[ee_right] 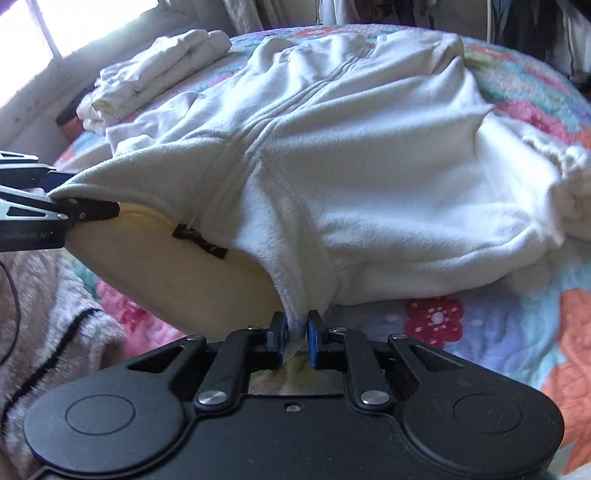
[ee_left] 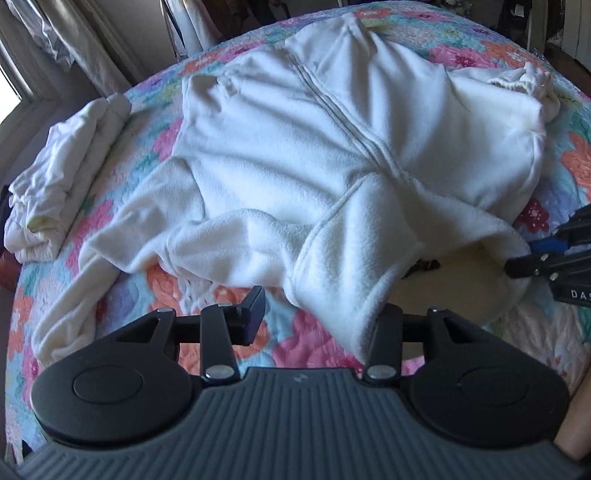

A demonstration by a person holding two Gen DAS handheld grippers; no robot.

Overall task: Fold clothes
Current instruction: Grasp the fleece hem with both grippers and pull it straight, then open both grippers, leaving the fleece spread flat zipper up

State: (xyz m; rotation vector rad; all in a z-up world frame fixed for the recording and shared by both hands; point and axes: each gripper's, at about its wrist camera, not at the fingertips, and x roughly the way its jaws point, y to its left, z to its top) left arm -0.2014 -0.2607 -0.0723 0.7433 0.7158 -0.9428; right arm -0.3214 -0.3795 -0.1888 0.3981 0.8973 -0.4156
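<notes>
A white fleece zip jacket (ee_left: pixel 295 155) lies front up on the floral quilt (ee_left: pixel 207 299), collar toward me. My left gripper (ee_left: pixel 317 317) stands wide open, its left finger (ee_left: pixel 255 314) bare over the quilt while the collar flap drapes over the right finger. In the right wrist view the left gripper (ee_right: pixel 55 199) sits at the other collar corner, and I cannot tell from there whether it grips. My right gripper (ee_right: pixel 296 332) is shut on the collar edge of the jacket (ee_right: pixel 369 192) and holds it lifted, showing the cream lining and a black label (ee_right: pixel 199 242). The right gripper also shows in the left wrist view (ee_left: pixel 517 264).
A stack of folded white clothes (ee_left: pixel 66 166) lies on the bed's far left, also seen in the right wrist view (ee_right: pixel 155 70). A bunched white garment (ee_left: pixel 517 85) lies at the far right. Curtains and a bright window (ee_right: pixel 74 22) stand behind the bed. A pink fuzzy sleeve (ee_right: pixel 55 314) is at lower left.
</notes>
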